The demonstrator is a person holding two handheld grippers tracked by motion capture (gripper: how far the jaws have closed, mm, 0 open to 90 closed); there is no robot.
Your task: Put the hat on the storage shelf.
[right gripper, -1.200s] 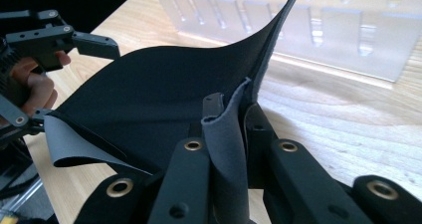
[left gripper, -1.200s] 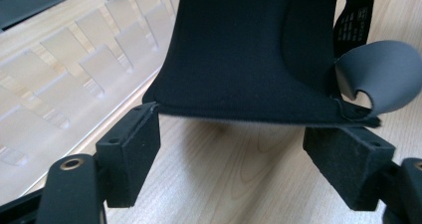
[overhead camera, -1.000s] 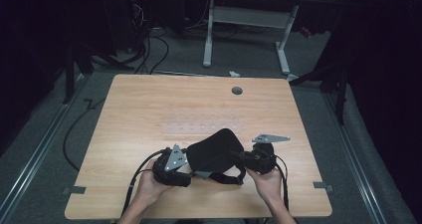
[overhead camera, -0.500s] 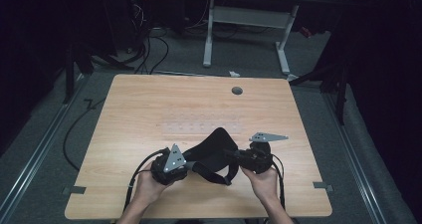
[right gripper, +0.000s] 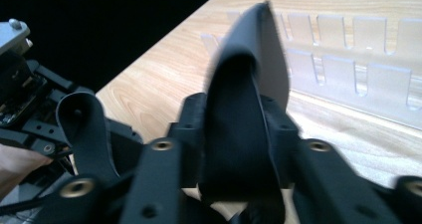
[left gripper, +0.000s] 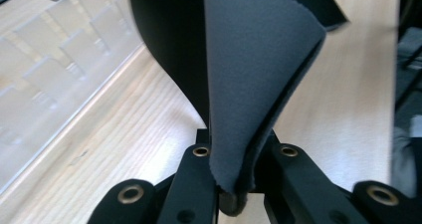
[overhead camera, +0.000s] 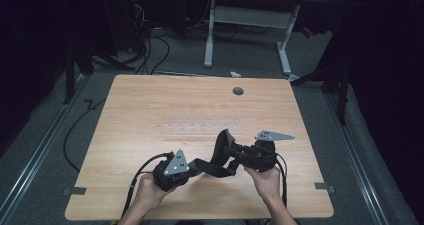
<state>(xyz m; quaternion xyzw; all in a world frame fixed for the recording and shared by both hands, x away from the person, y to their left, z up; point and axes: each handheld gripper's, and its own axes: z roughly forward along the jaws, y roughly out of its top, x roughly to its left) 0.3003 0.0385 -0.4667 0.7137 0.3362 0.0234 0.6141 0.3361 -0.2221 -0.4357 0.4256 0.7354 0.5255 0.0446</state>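
Both hand-held grippers sit low over the near part of the pale wooden table (overhead camera: 150, 110), each in one of the person's hands. Left gripper (overhead camera: 196, 166) has just been closing and now pinches one end of the thin black pad with a grey felt-like underside (overhead camera: 219, 147); in the left gripper view the folded pad (left gripper: 249, 84) rises straight out from between the two black jaws, which press on its edge. Right gripper (overhead camera: 231, 152) has just been opening, and the other end of the pad (right gripper: 244, 129) stands between its jaws in the right gripper view; whether those jaws press on it cannot be told, since the pad covers the gap. Between the two grippers the pad curls upward off the table, folded on itself, its tip pointing away from the person. Beyond the right gripper lies a clear plastic strip with square notches (right gripper: 348, 55), flat on the wood. Farther off from both grippers, a small round dark hole (overhead camera: 238, 91) marks the table's far side.
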